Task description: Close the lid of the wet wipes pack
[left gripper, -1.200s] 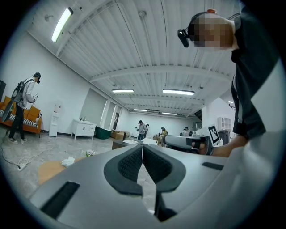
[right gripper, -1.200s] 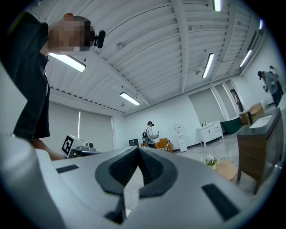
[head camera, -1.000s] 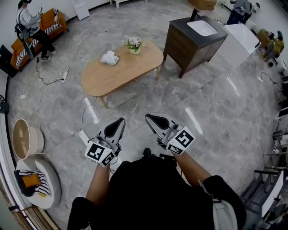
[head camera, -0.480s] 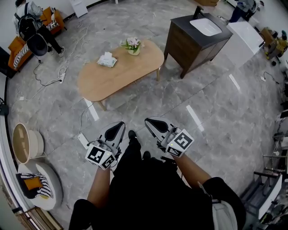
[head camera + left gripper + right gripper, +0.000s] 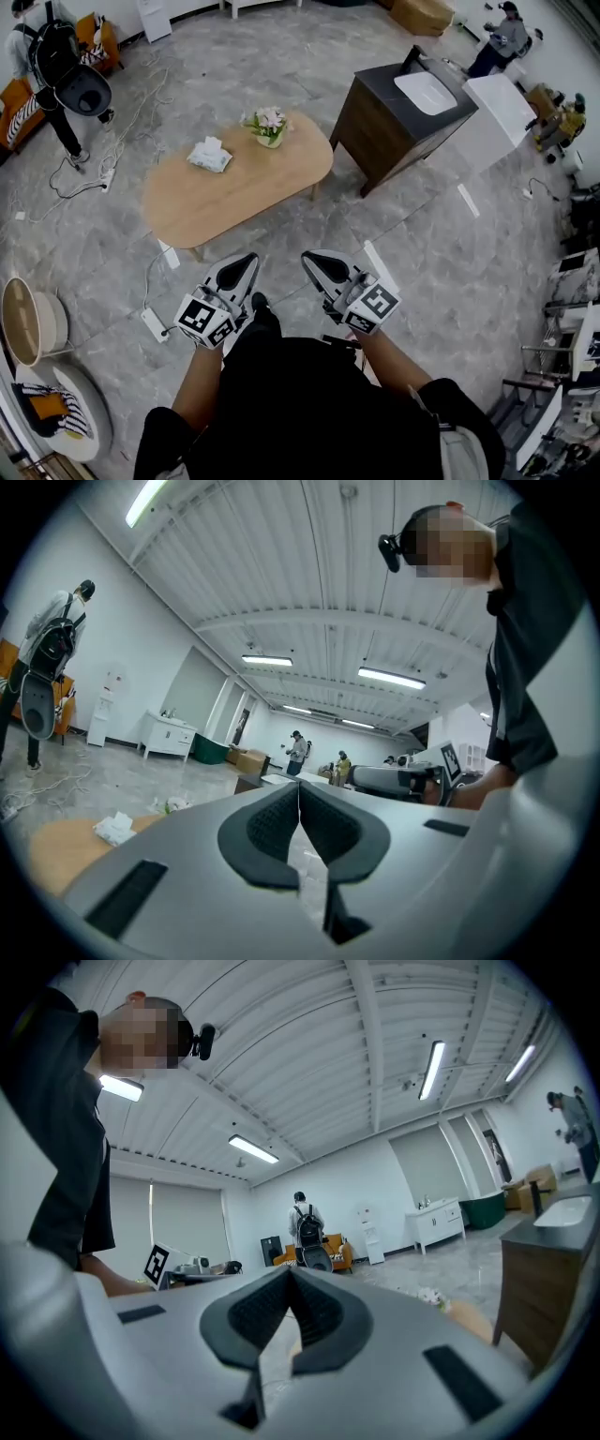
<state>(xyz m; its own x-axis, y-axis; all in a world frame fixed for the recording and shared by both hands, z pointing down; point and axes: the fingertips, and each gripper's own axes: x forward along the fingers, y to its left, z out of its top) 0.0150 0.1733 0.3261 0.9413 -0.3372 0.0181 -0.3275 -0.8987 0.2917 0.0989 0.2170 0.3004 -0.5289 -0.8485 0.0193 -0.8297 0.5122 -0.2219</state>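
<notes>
Head view: my left tongs [image 5: 246,261] and right tongs [image 5: 311,258] sit side by side in the lower middle of the frame. They point up the picture, over grey marble floor [image 5: 412,244]. Both pairs look pressed together, with nothing in them. The wipes pack [image 5: 208,155] lies on the oval wooden tabletop [image 5: 253,192] in the upper middle, toward the tabletop's left end and well apart from both tongs. I cannot tell from here how its lid stands. A flower pot [image 5: 267,124] stands near the pack, to its right, on the same tabletop. A dark cabinet [image 5: 380,122] with a white sink stands to the upper right. A person [image 5: 52,70] with a backpack is at the upper left, and a round basket [image 5: 23,321] is at the left edge.

Left gripper view: my left tongs are closed tip to tip, empty. The pack shows as a small white thing at lower left, on the tabletop's edge, far beyond the tips. My right tongs show at the right of the frame.

Right gripper view: my right tongs are together too, gripping nothing. The flower pot and a slice of tabletop show at lower right, the cabinet at the far right. The person with the backpack stands at centre, in front of an orange sofa [image 5: 336,1251].
</notes>
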